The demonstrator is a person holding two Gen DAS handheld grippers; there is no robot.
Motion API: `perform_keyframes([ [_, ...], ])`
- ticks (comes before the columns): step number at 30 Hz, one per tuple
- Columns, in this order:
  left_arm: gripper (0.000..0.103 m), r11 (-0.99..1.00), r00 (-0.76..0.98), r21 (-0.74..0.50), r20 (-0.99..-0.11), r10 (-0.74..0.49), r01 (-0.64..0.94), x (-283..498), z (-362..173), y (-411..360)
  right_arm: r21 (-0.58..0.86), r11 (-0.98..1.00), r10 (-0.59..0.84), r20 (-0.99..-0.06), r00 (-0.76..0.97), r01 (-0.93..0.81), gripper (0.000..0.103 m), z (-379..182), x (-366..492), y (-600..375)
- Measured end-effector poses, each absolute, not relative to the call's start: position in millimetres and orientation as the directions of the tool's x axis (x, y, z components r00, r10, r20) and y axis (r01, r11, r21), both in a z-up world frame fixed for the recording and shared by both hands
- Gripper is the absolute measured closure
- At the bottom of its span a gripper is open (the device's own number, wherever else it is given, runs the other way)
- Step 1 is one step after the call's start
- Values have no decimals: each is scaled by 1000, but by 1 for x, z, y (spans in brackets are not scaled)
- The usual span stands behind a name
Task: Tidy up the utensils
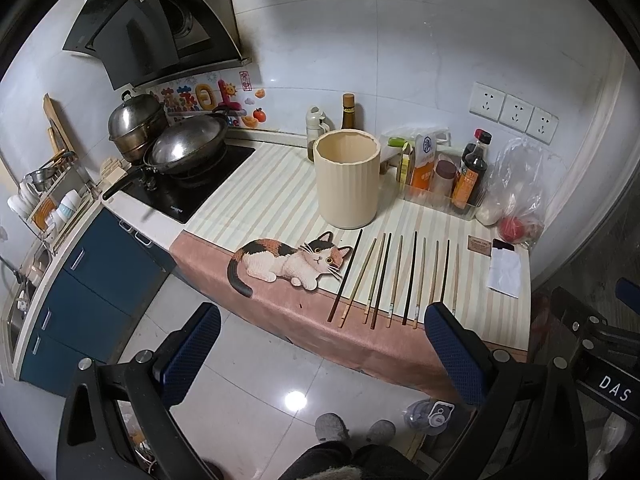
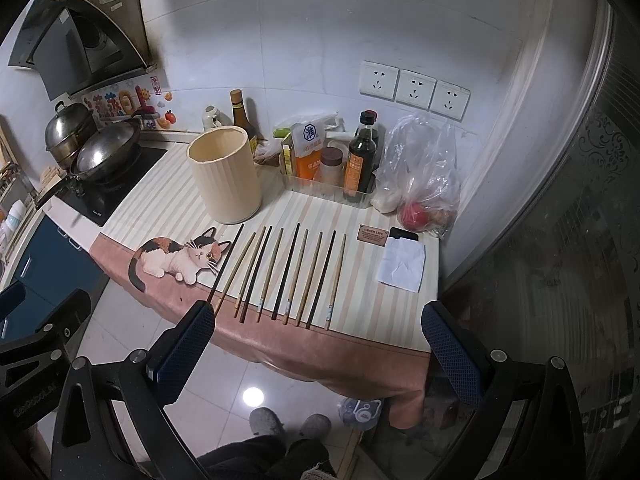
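Observation:
Several chopsticks (image 1: 396,276) (image 2: 284,276), some dark and some pale, lie side by side in a row on the striped mat near the counter's front edge. Behind them stands a cream ribbed holder (image 1: 347,178) (image 2: 226,174), upright and with nothing showing inside. My left gripper (image 1: 320,332) hangs open in front of the counter edge, below the row, holding nothing. My right gripper (image 2: 320,332) is open too, held back from the edge, its left fingertip (image 2: 200,320) overlapping the near end of the leftmost chopstick in view.
A striped cloth with a cat print (image 1: 288,262) covers the counter. A tray of sauce bottles (image 2: 360,160) and a plastic bag (image 2: 424,176) sit at the back right, a folded paper (image 2: 402,266) lies right of the row. A wok (image 1: 186,150) and pot stand on the stove, left.

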State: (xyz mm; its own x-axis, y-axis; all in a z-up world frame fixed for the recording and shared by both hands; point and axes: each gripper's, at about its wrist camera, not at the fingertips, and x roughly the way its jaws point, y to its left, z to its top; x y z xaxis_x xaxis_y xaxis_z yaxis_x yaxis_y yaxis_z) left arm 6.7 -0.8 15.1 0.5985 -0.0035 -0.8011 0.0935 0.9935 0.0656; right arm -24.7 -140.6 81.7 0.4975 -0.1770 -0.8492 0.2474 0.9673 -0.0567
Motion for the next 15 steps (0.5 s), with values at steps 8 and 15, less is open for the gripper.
perform_keyframes([
  [8,0,991,637,79,-771,-7,107,26,9,-1,22,956,-143,-837,529,294,0,74,-15,-145],
  [15,0,982,667,157,-743,48,104,85,-30,6,132,909,-106,-844,525,396,0,29,13,-172],
])
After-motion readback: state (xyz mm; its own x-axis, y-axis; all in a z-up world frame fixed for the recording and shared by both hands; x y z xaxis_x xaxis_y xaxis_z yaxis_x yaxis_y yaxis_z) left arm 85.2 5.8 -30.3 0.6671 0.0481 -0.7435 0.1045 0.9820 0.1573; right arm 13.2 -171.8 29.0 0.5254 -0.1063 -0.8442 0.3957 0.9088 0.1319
